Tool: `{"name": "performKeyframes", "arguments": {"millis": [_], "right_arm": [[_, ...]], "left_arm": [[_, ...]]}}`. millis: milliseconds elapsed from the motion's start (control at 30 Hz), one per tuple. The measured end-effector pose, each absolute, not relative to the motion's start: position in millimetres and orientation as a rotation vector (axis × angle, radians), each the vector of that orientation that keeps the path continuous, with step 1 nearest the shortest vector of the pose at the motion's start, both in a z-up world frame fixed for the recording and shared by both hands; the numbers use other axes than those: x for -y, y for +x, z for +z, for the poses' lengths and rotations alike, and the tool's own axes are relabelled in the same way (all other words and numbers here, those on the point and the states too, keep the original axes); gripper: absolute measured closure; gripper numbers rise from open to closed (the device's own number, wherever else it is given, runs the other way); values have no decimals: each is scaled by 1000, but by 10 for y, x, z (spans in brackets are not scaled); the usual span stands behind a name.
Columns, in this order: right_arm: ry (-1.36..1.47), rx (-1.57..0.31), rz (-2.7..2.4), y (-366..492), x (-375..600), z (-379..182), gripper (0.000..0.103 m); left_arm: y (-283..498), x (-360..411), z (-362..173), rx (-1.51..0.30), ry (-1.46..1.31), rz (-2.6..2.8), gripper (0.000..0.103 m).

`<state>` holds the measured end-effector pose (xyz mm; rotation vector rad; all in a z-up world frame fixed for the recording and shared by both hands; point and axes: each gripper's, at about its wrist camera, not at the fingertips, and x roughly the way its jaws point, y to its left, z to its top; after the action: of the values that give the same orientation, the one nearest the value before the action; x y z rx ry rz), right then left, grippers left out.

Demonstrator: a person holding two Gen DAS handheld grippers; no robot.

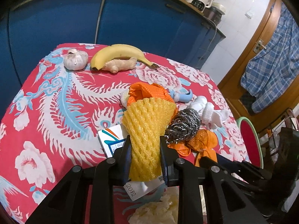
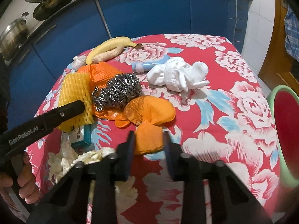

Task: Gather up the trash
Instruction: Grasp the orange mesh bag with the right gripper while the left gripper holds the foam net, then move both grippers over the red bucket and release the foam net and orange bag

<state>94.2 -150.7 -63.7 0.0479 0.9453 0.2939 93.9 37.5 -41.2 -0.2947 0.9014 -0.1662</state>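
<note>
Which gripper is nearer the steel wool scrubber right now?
Left, narrowly. The left gripper grips the yellow foam net lying against the steel wool scrubber. The right gripper grips an orange bag nearer the table's front edge.

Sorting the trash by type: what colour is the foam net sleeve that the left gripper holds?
Yellow foam net sleeve, clearest in the left wrist view.

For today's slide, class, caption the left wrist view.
Left gripper clamps yellow foam fruit net above floral tablecloth.

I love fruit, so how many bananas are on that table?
1: the banana lies at the table's far edge, beside the garlic, with the ginger against it. None seem hidden.
</note>
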Motion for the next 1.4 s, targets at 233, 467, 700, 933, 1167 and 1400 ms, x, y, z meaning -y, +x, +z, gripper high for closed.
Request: {"name": "performKeyframes", "arguments": {"millis": [233, 467, 700, 933, 1167, 1400], "right_arm": [[57, -916, 295, 900, 1556, -563, 90], [83, -855, 294, 769, 1681, -380, 92], [106, -801, 279, 618, 1859, -201, 92], [146, -759, 239, 462, 2092, -68, 92], [192, -725, 179, 337, 2411, 5, 92], [240, -700, 103, 211, 2776, 24, 92]], "left_arm": [[876, -367, -345, -892, -287, -175, 79], [778, -317, -170, -849, -268, -187, 79], [693, -183, 2, -817, -242, -213, 79], [671, 26, 99, -807, -210, -246, 79], [674, 319, 174, -807, -173, -292, 79], [689, 725, 232, -803, -116, -362, 79]]}}
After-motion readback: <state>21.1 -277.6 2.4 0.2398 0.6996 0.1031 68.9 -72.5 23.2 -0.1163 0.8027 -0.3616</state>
